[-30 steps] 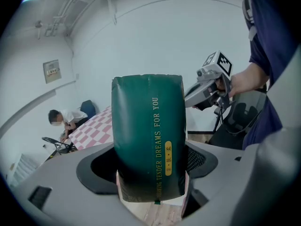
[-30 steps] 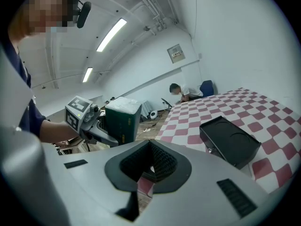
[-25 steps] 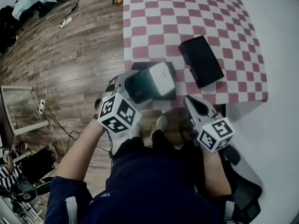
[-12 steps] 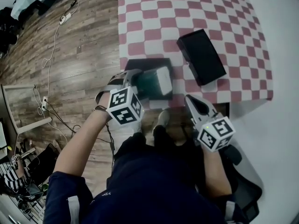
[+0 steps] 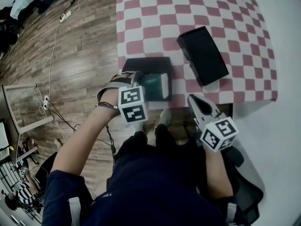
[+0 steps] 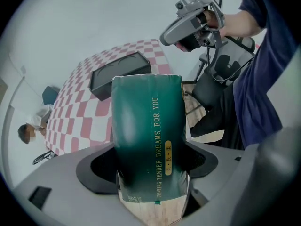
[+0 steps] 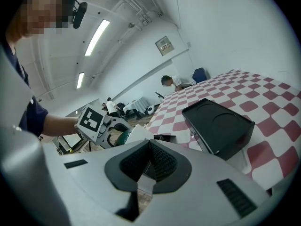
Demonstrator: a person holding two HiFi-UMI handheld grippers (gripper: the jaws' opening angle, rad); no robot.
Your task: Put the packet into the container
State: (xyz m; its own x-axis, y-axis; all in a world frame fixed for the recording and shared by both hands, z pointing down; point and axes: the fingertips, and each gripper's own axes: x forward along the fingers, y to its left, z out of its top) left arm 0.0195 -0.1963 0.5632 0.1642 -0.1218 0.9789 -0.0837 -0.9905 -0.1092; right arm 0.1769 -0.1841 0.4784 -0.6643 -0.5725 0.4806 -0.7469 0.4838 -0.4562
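Green with a line of gold print, the packet (image 6: 148,140) is clamped upright between the jaws of the left hand-held gripper (image 6: 150,166). Its top end reaches out past them, and a paler strip shows at its lower edge. In the head view the packet (image 5: 154,85) is held at the near edge of the surface (image 5: 282,55), over the near right part of a flat black container (image 5: 141,65) lying on the red-and-white checked cloth (image 5: 155,13). I cannot tell whether the packet touches the container, or what is inside it. A second black box (image 5: 202,55) sits just to its right, its top shallowly recessed and bare. The right hand-held gripper (image 7: 149,160) has its jaws together on nothing, and it hangs off the surface's near edge.
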